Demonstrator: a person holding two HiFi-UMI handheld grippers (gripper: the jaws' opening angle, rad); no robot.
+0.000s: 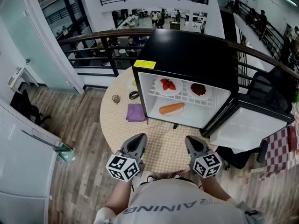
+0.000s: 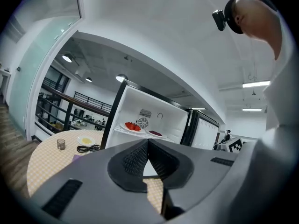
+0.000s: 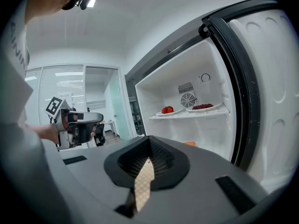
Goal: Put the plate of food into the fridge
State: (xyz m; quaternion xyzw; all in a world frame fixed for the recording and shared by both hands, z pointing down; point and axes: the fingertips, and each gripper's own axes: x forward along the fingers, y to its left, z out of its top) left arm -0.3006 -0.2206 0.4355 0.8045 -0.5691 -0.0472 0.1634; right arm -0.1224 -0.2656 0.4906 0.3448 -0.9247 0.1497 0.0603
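Observation:
A black mini fridge [image 1: 187, 55] stands open on the round checked table [image 1: 163, 146]. On its upper shelf sit a plate of red fruit [image 1: 167, 85] [image 2: 133, 126] [image 3: 168, 110] and a plate of dark red food [image 1: 198, 89] [image 2: 155, 134] [image 3: 202, 107]. A carrot [image 1: 171, 108] [image 3: 189, 143] lies on the fridge floor. My left gripper [image 1: 139, 138] [image 2: 147, 143] and right gripper [image 1: 192, 140] [image 3: 149, 141] hover over the table's near edge, in front of the fridge. Both are shut and hold nothing.
The fridge door [image 1: 247, 127] swings out to the right. Left of the fridge lie a purple cloth [image 1: 136, 112], a small glass [image 1: 115, 98] [image 2: 60, 144], a black cable [image 1: 134, 95] [image 2: 88, 148] and a small plate with something yellow [image 2: 86, 140]. A railing [image 1: 93, 36] runs behind; a black chair [image 1: 275, 92] stands at right.

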